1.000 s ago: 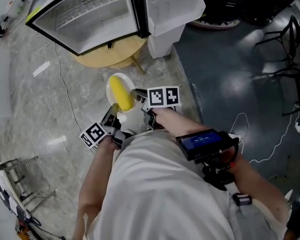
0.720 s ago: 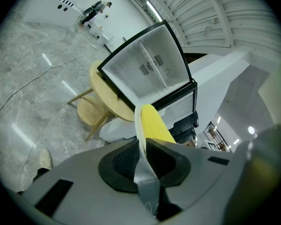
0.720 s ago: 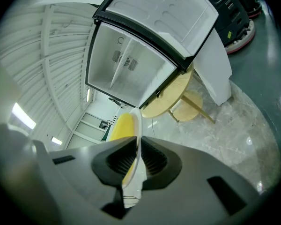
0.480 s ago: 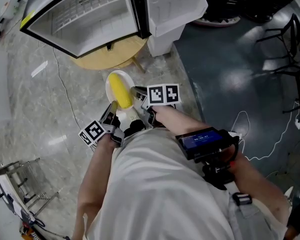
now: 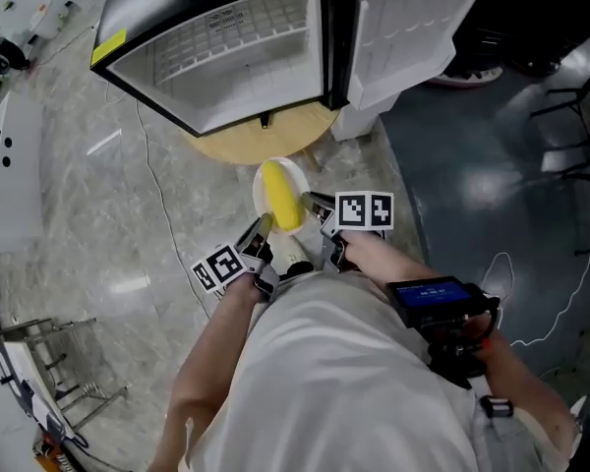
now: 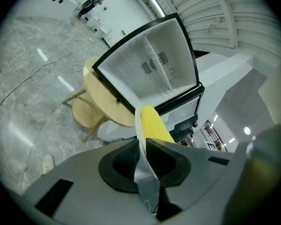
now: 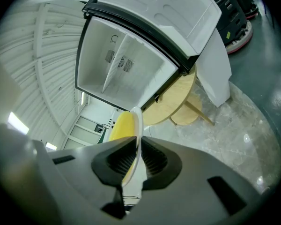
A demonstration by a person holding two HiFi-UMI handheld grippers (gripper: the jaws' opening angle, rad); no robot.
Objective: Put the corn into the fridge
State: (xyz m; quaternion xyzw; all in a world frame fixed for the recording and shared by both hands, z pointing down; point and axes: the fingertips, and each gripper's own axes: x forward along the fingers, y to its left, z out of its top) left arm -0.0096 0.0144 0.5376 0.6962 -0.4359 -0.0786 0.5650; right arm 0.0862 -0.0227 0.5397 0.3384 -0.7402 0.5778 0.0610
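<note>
Here we are mid-carry, folks, and the corn (image 5: pixel 279 197) has not reached the fridge (image 5: pixel 238 55). It lies lengthwise on a small white plate (image 5: pixel 294 174), and that plate hangs in the air between the two sets of fingers, well above the floor (image 5: pixel 98 205).

The left gripper (image 5: pixel 261 232) has its fingers nearly closed, pinched down on the near-left rim of the plate. In the left gripper view the thin white edge runs straight up between the ribbed pads, with the yellow cob just beyond the fingertips on the right. The right gripper (image 5: pixel 316 205) mirrors it: fingers drawn in tight on the opposite rim, with the cob just past the tips on the left. So it's a two-handed hold on the plate, and neither set of fingers touches the corn itself.

Ahead of both sets of fingers the fridge stands wide open on a round wooden bench (image 5: pixel 265 142), its door (image 5: pixel 415 29) swung off to the right. The white inside looks bare, with a wire shelf across it.

By my reading, the pick-up is done and the door is already dealt with. What's left is closing the gap to the opening, sliding the plate in level so the cob doesn't roll, setting it down, and letting both rims go.
</note>
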